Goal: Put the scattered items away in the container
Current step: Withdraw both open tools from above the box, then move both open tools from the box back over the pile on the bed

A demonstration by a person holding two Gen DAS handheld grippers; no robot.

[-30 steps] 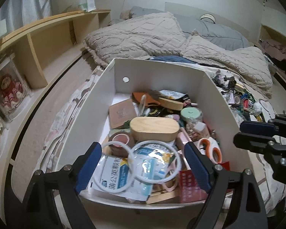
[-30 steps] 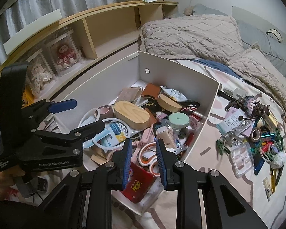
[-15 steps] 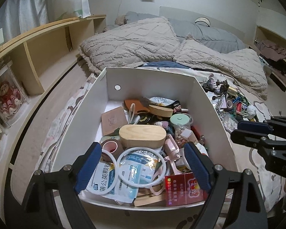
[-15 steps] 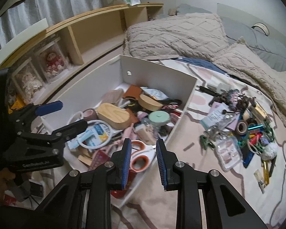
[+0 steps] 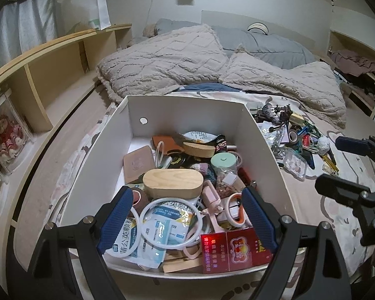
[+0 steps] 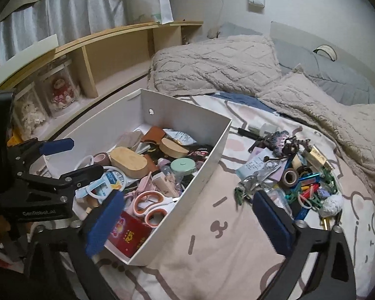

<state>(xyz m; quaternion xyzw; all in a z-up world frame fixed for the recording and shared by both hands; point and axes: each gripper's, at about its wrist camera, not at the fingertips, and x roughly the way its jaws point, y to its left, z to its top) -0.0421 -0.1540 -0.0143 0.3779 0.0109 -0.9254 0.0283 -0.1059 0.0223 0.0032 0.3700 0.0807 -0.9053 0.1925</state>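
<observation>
Right tool [image 6: 187, 217] jaws opening, empty | box [image 6: 200, 165] on bedsheet [image 6: 237, 237] | shelf [image 6: 117, 57] behind

White open box [image 6: 202, 172] on bed, already crowded: wooden oval case [image 6: 128, 162], orange scissors [image 6: 150, 203], red packet [image 6: 128, 232]. Scattered pile [image 6: 297, 175] lies on sheet right of box, apart.

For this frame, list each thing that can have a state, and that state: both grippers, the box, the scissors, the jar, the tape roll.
Left gripper: open, empty, over the box's near end.
Right gripper: jaws opening, nothing between them.
White box: open-topped, crowded with items.
Orange-handled scissors: closed, lying in the box.
Mint-lidded jar: lid on, in the box.
Brown tape roll: still out on the bedsheet, in the scattered pile.
</observation>
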